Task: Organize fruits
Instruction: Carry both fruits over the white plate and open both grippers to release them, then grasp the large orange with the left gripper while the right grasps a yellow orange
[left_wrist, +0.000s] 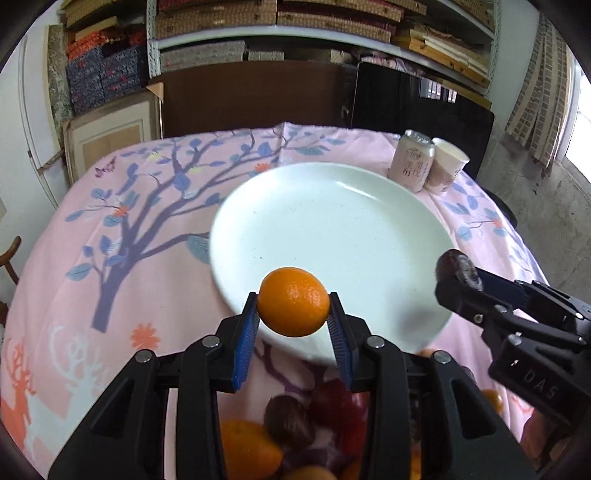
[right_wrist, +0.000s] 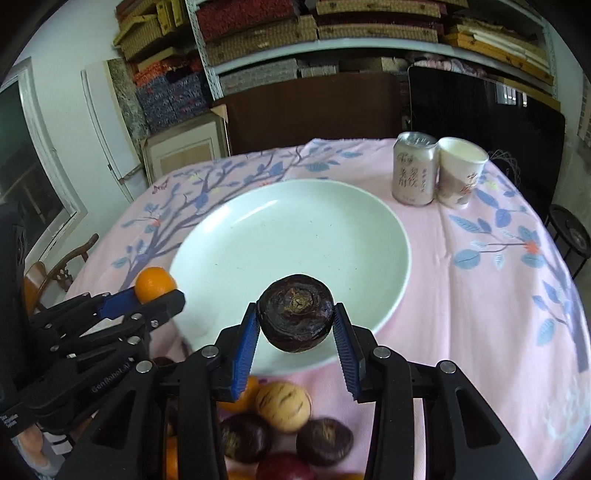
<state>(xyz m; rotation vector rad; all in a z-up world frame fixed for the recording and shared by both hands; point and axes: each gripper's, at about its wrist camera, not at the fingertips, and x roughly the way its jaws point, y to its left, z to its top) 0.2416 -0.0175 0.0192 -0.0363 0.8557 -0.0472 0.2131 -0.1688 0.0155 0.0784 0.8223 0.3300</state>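
Through your left wrist camera, your left gripper (left_wrist: 292, 314) fills the lower middle, its two blue-padded fingers (left_wrist: 246, 332) closed part-way around one orange (left_wrist: 293, 301), which sits between the pads at their tips, touching both. The orange hangs over the near rim of one white plate (left_wrist: 332, 236), at the plate's 6 o'clock. The plate rests on a pink tablecloth (left_wrist: 110, 258) printed with a blue tree. At the plate's 2 o'clock stand one drink can (left_wrist: 412, 160) and one paper cup (left_wrist: 445, 166), touching side by side. At 3 o'clock in this view your right gripper (left_wrist: 458, 275) reaches in, pinching one dark purple fruit (left_wrist: 456, 266). Below your fingers lies a blurred pile of fruit (left_wrist: 295, 435), oranges and dark ones, too hidden to count. Through your right wrist camera, your right gripper (right_wrist: 295, 319) holds the same dark purple fruit (right_wrist: 295, 317) between its two pads at their tips, the fingers part-way open around it, over the plate's (right_wrist: 295, 236) 6 o'clock edge. At 9 o'clock your left gripper (right_wrist: 155, 295) shows with the orange (right_wrist: 155, 284) clamped. The can (right_wrist: 413, 168) and cup (right_wrist: 460, 170) stand at 1 o'clock. Beneath the fingers you can count one pale striped fruit (right_wrist: 283, 406), two dark purple fruits (right_wrist: 323, 441), a red one and parts of oranges.
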